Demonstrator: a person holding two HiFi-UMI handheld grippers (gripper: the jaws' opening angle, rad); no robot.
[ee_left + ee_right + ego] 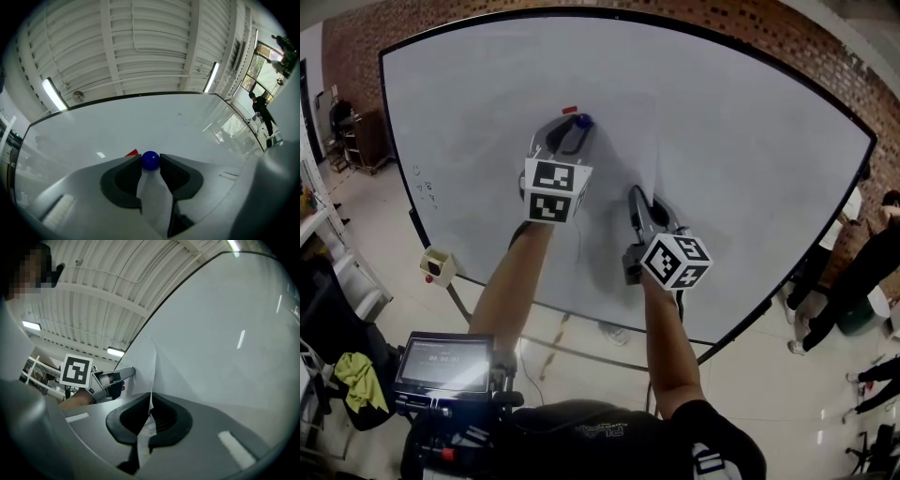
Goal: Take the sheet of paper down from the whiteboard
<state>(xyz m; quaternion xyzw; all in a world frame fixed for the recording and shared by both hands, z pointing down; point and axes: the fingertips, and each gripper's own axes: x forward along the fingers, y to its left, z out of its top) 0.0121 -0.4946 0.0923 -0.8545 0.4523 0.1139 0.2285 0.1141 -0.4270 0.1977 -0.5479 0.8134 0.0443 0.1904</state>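
Whiteboard (750, 141) against brick carries the sheet of paper (614, 178) near its middle — left tongs (150, 158) pinching the blue magnet (150, 162) at its top, right tongs (150, 409) pressed together on its right edge — so unpinning looks to be in hand, and next the magnet probably needs pulling straight off.

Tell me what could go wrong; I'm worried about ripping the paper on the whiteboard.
The right gripper pinches the white paper sheet by its edge; pulling too early could tear it. The left gripper holds the round blue magnet at its jaw tips; it might slip out. The small red piece beside it may pin the sheet.
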